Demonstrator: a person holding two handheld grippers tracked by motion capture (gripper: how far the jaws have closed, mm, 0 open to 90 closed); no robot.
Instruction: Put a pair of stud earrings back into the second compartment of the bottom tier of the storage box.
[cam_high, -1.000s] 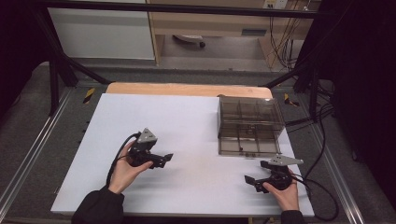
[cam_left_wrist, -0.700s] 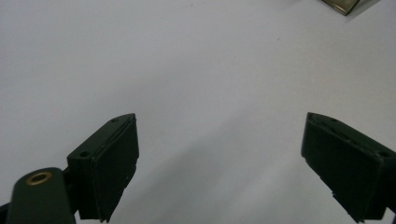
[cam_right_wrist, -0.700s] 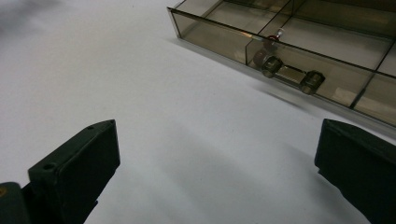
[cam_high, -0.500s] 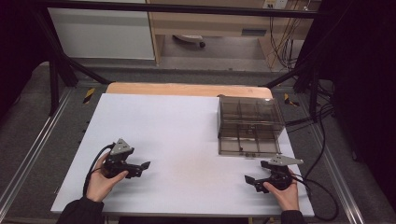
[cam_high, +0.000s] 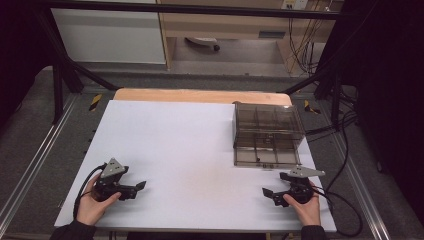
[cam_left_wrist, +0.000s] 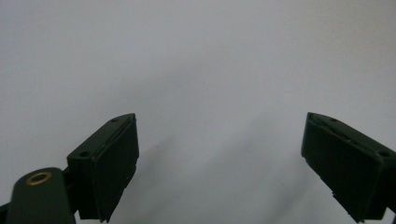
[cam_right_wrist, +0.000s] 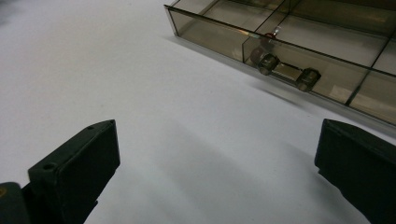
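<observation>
high view: the left gripper (cam_high: 135, 187) sits near the front left corner of the white table (cam_high: 190, 150), held in the person's left hand (cam_high: 92, 202), jaws pointing toward the table's middle and standing apart with nothing between them. the right gripper (cam_high: 269, 193) is at the front right, held in the right hand (cam_high: 305, 205), jaws pointing left and also apart. the smoky clear compartment box (cam_high: 267, 134) stands on the right half of the table, just behind the right gripper and well apart from the left one.

left gripper view: the left gripper (cam_left_wrist: 219, 154) has its two black jaws spread wide over bare white table (cam_left_wrist: 196, 60), holding nothing.

right gripper view: the right gripper (cam_right_wrist: 217, 158) is wide, with white table (cam_right_wrist: 93, 60) between the jaws. the compartment box (cam_right_wrist: 327, 37) lies ahead and to the upper right, apart from the jaws, its near wall facing them with two small round latches (cam_right_wrist: 285, 70) on it.
</observation>
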